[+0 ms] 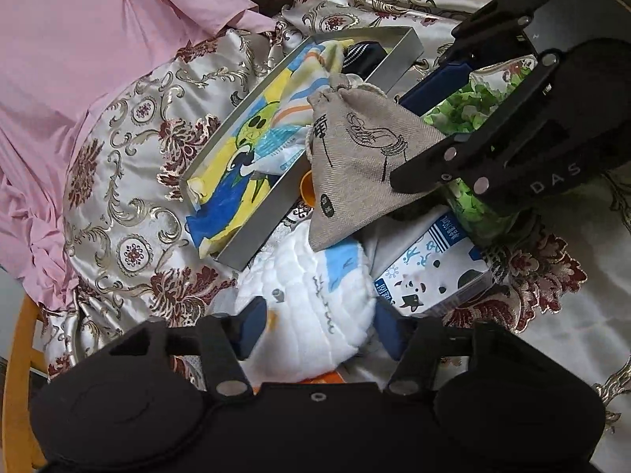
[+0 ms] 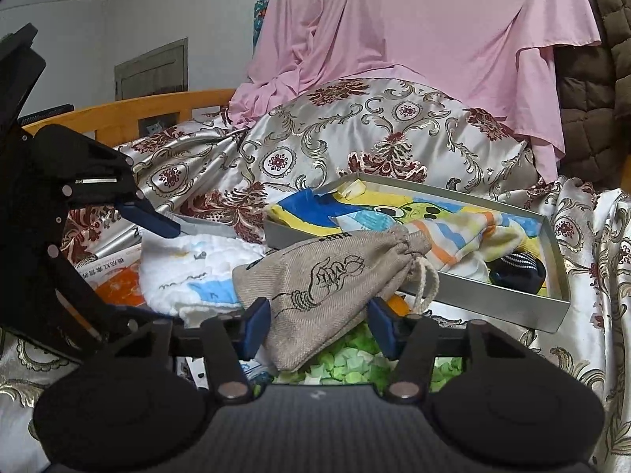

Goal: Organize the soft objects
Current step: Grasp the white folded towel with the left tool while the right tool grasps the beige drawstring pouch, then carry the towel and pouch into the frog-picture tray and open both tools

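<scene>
The shallow grey rectangular metal tray (image 1: 252, 232) resting on the silver-and-maroon floral satin bedspread (image 1: 130, 181) already holds a yellow-and-blue cartoon-print towel (image 1: 244, 149) and a dark navy striped sock (image 2: 516, 268), so the sorting looks partly done. Still outside it are the white quilted cloth with blue patches (image 1: 315, 307) and the beige linen drawstring pouch with a line-drawn hand (image 1: 363, 149), whose tied mouth lies against the tray's rim.

The right tool (image 2: 319, 327) stands spread, the pouch's bottom end lying between its blue pads (image 2: 256, 327); whether they touch it I cannot tell. The left tool (image 1: 315, 327) is likewise released, straddling the white cloth.

Only the left view shows the blue-and-white printed carton (image 1: 430, 272); only the right view shows the wooden bed rail (image 2: 130, 110) and the sock clearly.
</scene>
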The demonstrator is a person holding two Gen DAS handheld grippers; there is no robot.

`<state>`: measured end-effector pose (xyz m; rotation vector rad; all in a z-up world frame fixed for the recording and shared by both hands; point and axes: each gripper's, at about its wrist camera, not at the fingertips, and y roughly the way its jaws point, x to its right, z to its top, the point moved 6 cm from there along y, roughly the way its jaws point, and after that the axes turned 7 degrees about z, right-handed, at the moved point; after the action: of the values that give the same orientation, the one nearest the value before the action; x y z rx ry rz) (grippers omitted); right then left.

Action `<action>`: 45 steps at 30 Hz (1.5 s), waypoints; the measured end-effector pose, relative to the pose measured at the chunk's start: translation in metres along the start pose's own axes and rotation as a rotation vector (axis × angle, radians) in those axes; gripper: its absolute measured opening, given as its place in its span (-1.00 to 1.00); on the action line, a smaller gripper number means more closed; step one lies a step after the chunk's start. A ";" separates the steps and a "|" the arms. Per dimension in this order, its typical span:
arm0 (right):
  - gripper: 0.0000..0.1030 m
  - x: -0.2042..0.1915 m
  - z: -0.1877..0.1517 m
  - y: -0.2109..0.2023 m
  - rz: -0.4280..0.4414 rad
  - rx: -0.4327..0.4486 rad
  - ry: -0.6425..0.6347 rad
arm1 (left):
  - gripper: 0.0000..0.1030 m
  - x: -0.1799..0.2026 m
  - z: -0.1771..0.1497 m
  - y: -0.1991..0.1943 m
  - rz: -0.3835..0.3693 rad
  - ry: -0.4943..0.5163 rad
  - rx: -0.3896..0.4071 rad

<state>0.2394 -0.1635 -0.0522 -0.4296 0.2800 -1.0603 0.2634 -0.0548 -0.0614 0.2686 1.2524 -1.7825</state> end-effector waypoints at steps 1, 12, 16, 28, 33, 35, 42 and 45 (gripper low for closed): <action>0.13 0.000 0.000 0.000 0.000 -0.001 0.000 | 0.04 0.000 0.000 0.000 -0.003 -0.004 -0.003; -0.07 -0.001 0.000 0.000 -0.002 -0.005 -0.007 | -0.62 0.008 0.003 -0.002 -0.024 0.008 -0.013; -0.17 -0.001 0.000 -0.001 -0.006 -0.005 -0.008 | -0.70 0.004 0.004 -0.005 -0.017 -0.035 -0.003; -0.58 -0.004 0.007 -0.010 -0.024 -0.001 -0.028 | -0.82 -0.003 0.010 -0.019 0.030 -0.170 0.020; -0.67 -0.005 0.013 -0.019 -0.035 0.011 -0.041 | -0.82 -0.005 0.016 -0.030 0.050 -0.208 0.022; -0.68 -0.005 0.016 -0.024 -0.036 0.021 -0.040 | -0.83 -0.007 0.020 -0.036 0.056 -0.222 0.028; -0.69 -0.004 0.032 -0.044 -0.041 0.069 -0.039 | -0.83 -0.012 0.030 -0.054 0.105 -0.240 0.034; -0.69 0.000 0.039 -0.054 -0.049 0.095 -0.031 | -0.83 -0.018 0.036 -0.063 0.122 -0.272 0.041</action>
<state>0.2135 -0.1787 0.0075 -0.3682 0.1918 -1.1091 0.2362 -0.0704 0.0064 0.1173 0.9870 -1.6774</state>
